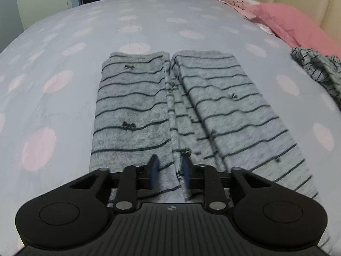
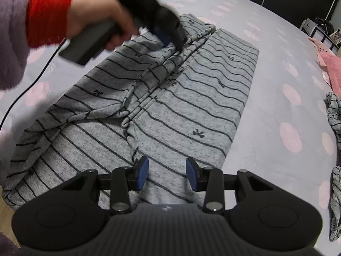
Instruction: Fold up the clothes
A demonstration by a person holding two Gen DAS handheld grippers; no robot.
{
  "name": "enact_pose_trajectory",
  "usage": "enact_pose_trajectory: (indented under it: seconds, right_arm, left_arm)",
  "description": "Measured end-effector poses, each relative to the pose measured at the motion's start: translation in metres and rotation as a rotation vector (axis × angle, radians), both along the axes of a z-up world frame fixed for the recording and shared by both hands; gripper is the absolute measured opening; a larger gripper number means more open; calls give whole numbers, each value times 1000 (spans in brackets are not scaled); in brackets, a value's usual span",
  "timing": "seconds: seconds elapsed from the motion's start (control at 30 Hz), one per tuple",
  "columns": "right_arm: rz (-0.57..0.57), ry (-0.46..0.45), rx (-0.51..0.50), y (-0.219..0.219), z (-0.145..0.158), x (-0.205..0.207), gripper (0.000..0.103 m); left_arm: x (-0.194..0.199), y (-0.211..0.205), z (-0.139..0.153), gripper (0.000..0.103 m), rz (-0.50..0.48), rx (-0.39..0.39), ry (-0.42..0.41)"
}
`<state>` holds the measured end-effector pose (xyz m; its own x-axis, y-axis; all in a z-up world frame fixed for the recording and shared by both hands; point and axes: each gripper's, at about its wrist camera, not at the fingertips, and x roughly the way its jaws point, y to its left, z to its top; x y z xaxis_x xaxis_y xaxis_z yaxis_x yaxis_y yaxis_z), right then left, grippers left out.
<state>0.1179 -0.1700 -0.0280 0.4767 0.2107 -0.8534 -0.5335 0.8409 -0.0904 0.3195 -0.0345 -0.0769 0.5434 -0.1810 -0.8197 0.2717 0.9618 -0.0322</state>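
Note:
A grey garment [image 1: 132,106] with thin dark stripes and small bows lies on the bed, its two sides folded in so they meet along the middle. My left gripper [image 1: 169,166] hovers low over that middle seam; its blue pads [image 1: 153,168] stand a narrow gap apart, and cloth shows flat beneath the gap. The right wrist view shows the same garment [image 2: 191,98], with a hand holding the left gripper [image 2: 173,40] at its far end, blurred. My right gripper [image 2: 167,170] hangs open over the near end, with nothing between its fingers.
The bed sheet [image 1: 64,53] is pale with pink dots. A second crumpled striped garment [image 1: 319,68] lies at the right, also visible from the right wrist [image 2: 334,111]. Pink pillows [image 1: 287,21] rest against the headboard. A black cable [image 2: 32,81] trails at the left.

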Motion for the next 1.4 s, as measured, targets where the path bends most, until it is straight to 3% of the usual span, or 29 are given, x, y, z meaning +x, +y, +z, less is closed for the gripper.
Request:
enact_pose_trajectory:
  seconds: [0.07, 0.2, 0.33, 0.47, 0.6, 0.67, 0.73, 0.77, 0.9, 1.07, 1.1, 1.13, 1.27, 1.4]
  right_arm:
    - [-6, -7, 3, -3, 3, -1, 42]
    - [-13, -18, 10, -8, 7, -2, 42]
    - [-10, -29, 11, -10, 10, -4, 42]
    - [0, -29, 12, -9, 12, -7, 42]
    - [-1, -30, 16, -10, 14, -7, 42]
    - [-4, -30, 22, -11, 15, -7, 42]
    - [-6, -29, 25, -11, 15, -7, 42]
    - [-6, -30, 26, -12, 16, -7, 42]
    - [1, -40, 33, -11, 20, -8, 42]
    - [18, -56, 46, -11, 27, -16, 42]
    - [20, -58, 47, -11, 28, -18, 42]
    - [22, -61, 47, -12, 29, -19, 42]
    - [22, -75, 48, -15, 34, -24, 42]
    - [24, -88, 49, -17, 37, -27, 42]
  left_arm:
    - [2, 5, 1, 3, 22, -19, 1]
    - [3, 13, 17, 2, 49, -139, -2]
    - [2, -3, 22, 2, 7, -185, -18]
    - [13, -25, -2, 2, 0, -95, 49]
    - [11, -26, -5, 2, 14, -84, 33]
    - [3, -24, 3, 8, -2, -64, 18]
    - [-12, -21, 13, 26, -18, -40, -8]
    - [-21, -20, 18, 27, -25, -36, -21]
    - [-63, -17, 34, 27, -57, -39, -54]
    - [-98, -32, 18, 27, -91, 76, -26]
    - [-101, -34, 11, 23, -99, 93, -15]
    - [-104, -35, 6, 11, -105, 107, -20]
    - [-112, -27, 6, 5, -98, 46, -24]
    - [-110, -16, 12, 5, -85, -88, 7]
